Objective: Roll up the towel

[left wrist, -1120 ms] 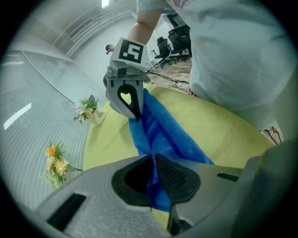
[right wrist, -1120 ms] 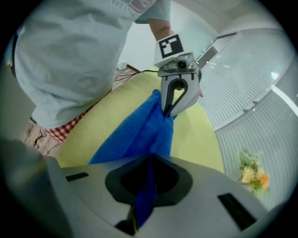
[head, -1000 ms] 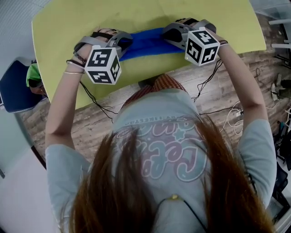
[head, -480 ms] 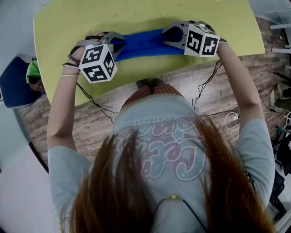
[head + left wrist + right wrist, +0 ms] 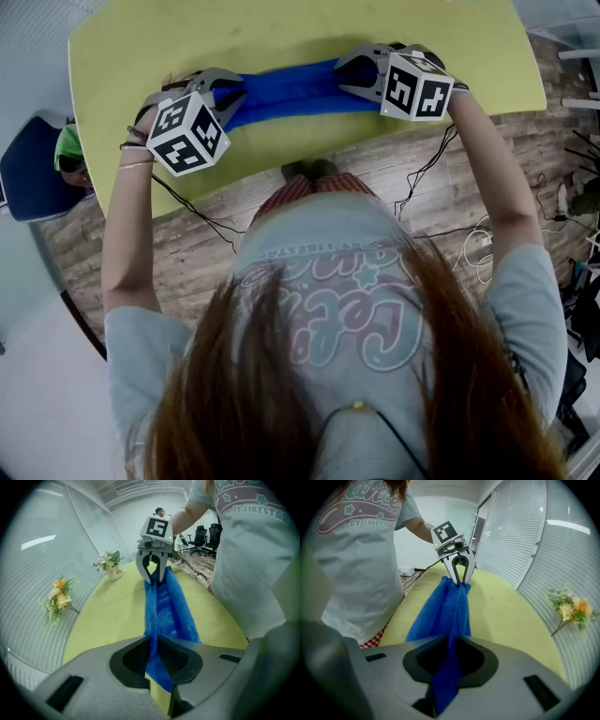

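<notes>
A blue towel lies bunched into a long band across the yellow-green table, stretched between both grippers. My left gripper is shut on the towel's left end; in the left gripper view the cloth runs from my jaws to the right gripper. My right gripper is shut on the other end. In the right gripper view the towel passes between my jaws and reaches the left gripper.
Small flower bunches lie on the table's far side. A blue chair stands to the left. Cables trail over the wooden floor. The person's body stands against the table's near edge.
The left gripper has shifted left and rolled, drawing the towel out longer. The right gripper has rolled a little and stayed in place.
</notes>
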Available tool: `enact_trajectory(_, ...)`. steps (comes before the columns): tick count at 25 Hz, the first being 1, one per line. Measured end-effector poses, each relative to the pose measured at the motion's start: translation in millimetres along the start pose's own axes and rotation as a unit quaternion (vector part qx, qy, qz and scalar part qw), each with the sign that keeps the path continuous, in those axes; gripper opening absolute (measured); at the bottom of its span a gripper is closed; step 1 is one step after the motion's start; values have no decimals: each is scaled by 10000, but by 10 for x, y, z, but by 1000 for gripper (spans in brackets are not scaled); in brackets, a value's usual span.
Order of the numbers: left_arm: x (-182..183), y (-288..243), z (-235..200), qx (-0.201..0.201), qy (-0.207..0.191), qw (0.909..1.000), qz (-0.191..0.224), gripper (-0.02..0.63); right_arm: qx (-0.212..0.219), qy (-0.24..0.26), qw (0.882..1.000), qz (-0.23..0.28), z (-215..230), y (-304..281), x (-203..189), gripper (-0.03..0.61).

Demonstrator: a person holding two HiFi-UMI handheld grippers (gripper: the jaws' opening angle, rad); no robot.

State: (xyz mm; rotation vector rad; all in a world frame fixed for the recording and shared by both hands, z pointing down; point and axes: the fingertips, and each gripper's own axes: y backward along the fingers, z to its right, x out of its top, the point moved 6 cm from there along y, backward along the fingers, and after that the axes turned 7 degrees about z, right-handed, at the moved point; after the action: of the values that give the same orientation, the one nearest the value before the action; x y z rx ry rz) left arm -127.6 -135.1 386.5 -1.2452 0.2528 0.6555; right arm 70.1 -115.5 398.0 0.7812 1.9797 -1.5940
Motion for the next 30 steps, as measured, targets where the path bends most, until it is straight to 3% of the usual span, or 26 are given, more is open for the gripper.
enact_trajectory(7,-65,153,-21,176,512,9978,371,32,-101,194,9997,49,11,73,42,72)
enact_trajectory(13,-372,205,14,197,596,9980,-73,32,-31,443,9990,-109,-52,32,-14,71)
enact_trajectory(16,-324,326,-134,534,836,9948,212,32,-115,462,9989,27,-27,103,44,69)
enact_trajectory(18,-143,359,-294,826,942,9907,541,32,-111,571,9983,27,-53,122,58,70)
enact_trajectory(20,107,306,-419,874,1057,9865,891,32,-90,732,9973,-24,-96,112,50,69)
enact_trajectory(22,326,154,-453,583,1090,9870,1031,32,-89,890,9960,-77,-123,95,41,66)
enact_trajectory(26,479,-211,-343,-357,786,9949,526,32,-30,1030,9946,-116,-139,90,48,63)
enact_trajectory(30,458,-279,-201,-1217,1208,9848,293,32,54,1031,9946,-96,-167,98,69,63)
